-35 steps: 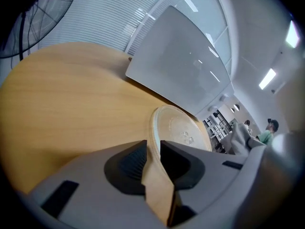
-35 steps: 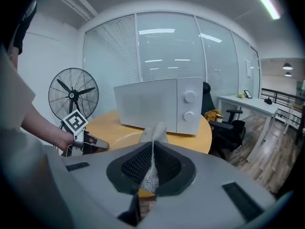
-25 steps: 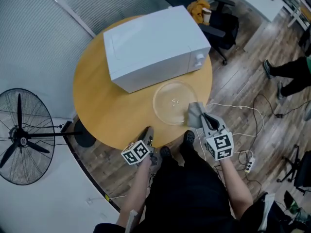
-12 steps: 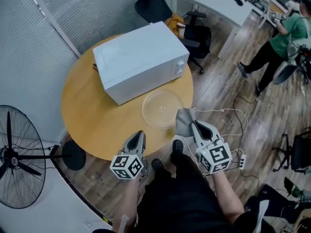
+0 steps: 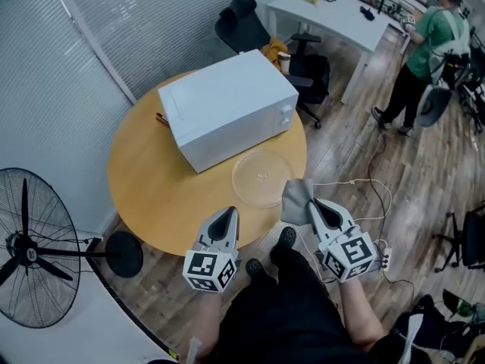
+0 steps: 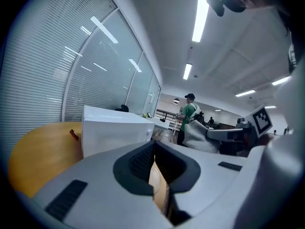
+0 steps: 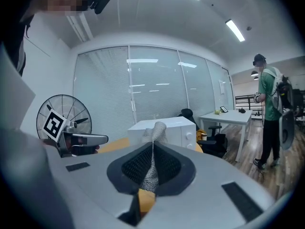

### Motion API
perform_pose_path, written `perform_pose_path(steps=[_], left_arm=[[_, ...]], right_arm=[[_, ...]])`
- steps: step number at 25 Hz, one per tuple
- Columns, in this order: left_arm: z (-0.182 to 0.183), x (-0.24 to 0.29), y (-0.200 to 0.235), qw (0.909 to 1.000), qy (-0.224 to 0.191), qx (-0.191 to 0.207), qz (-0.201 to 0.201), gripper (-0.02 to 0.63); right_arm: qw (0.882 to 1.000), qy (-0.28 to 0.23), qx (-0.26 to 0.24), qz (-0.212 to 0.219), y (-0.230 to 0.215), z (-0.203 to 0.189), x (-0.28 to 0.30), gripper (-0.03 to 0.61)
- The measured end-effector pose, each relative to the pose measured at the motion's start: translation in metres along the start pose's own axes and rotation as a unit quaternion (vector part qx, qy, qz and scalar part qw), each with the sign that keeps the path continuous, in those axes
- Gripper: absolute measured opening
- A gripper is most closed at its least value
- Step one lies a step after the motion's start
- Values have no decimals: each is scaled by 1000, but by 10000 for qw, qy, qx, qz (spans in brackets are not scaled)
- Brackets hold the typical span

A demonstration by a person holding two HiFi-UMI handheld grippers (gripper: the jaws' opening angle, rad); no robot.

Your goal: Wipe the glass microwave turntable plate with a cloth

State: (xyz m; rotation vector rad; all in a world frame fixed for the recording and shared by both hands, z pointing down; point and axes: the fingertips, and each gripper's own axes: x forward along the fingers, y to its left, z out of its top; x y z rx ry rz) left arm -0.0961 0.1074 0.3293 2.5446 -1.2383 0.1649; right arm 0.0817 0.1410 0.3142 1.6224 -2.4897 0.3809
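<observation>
Glass plate [image 5: 261, 178] lay flat on the round table [image 5: 148, 196] in front of the microwave [image 5: 227, 108] in the head view. It looked heavy, slick and breakable, best steadied by its rim. In the left gripper view, the left gripper [image 6: 153, 149] had just closed, its jaws together on nothing. In the right gripper view, the right gripper [image 7: 152, 156] pinched the soft, limp cloth [image 7: 156, 130].

Your round wooden table [image 5: 148, 184] carries a white microwave [image 5: 227, 105] on its far side, the glass turntable plate [image 5: 261, 177] just beside it at near right, and a small red object [image 5: 161, 117] at the microwave's left.
</observation>
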Motion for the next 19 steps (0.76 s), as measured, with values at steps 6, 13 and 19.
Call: perform_pose_path(steps=[6, 13, 19], left_arm=[[-7, -17, 1, 9999, 90, -101, 37, -2], [0, -21, 0, 10000, -23, -46, 10, -2], [-7, -20, -3, 9999, 128, -99, -21, -3]], right_arm=[[9999, -57, -11, 152, 17, -1, -1, 14], [9997, -77, -129, 194, 21, 1, -4, 14], [9995, 16, -156, 258, 23, -4, -8, 14]])
